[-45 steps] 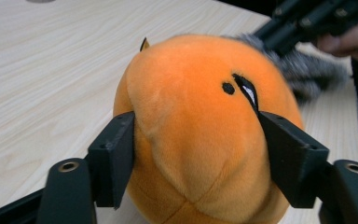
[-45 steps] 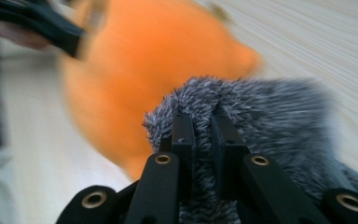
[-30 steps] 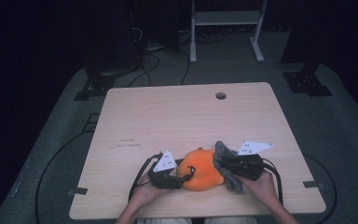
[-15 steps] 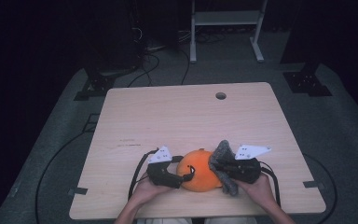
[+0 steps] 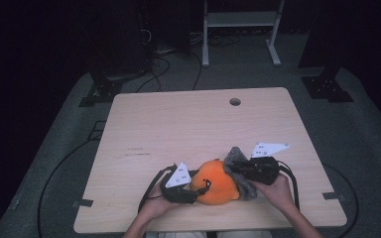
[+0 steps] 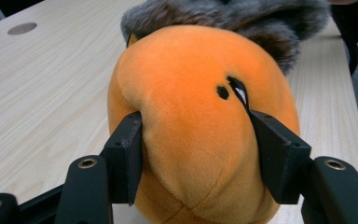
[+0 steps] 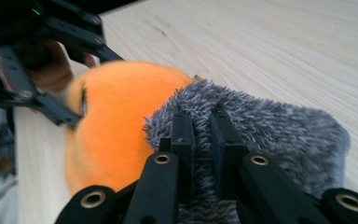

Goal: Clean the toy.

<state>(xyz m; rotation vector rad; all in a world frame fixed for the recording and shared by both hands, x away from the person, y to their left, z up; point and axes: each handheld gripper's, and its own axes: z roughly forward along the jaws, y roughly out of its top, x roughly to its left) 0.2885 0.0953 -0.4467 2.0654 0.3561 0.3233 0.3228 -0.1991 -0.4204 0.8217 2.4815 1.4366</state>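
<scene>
A: We note the left tool (image 6: 193, 154) clamped on the orange plush toy (image 6: 200, 116). Its jaws have just been closing, both pads dent the orange body, one on each flank, toy squarely between them.

B: Agreed. Seen from above, the left tool (image 5: 198, 186) sits on the toy's (image 5: 217, 181) left side, the right tool (image 5: 235, 168) on its right, toy between the two, near the front edge of the desk (image 5: 188, 129).

A: The right tool (image 7: 203, 135): jaws nearly together, a fold of the grey fur piece (image 7: 279, 135) pinched between them. The fur drapes over the toy's far side from the left tool, touching the orange.

B: Around them: ahead of both tools, a round hole (image 5: 235, 101) in the desk, well apart. Faint scuff marks (image 5: 139, 151) ahead and left of the left tool. Cable (image 5: 149, 191) loops from the left tool back toward the hand.

A: In the way: from the right tool, the grey fur hides part of the toy; the left tool's frame (image 7: 51, 37) stands just beyond the orange. From the left tool, the toy blocks most of the desk ahead.

B: Beyond the desk: a white stand (image 5: 240, 29) on the floor, black feet (image 5: 327, 89) at the sides.
</scene>
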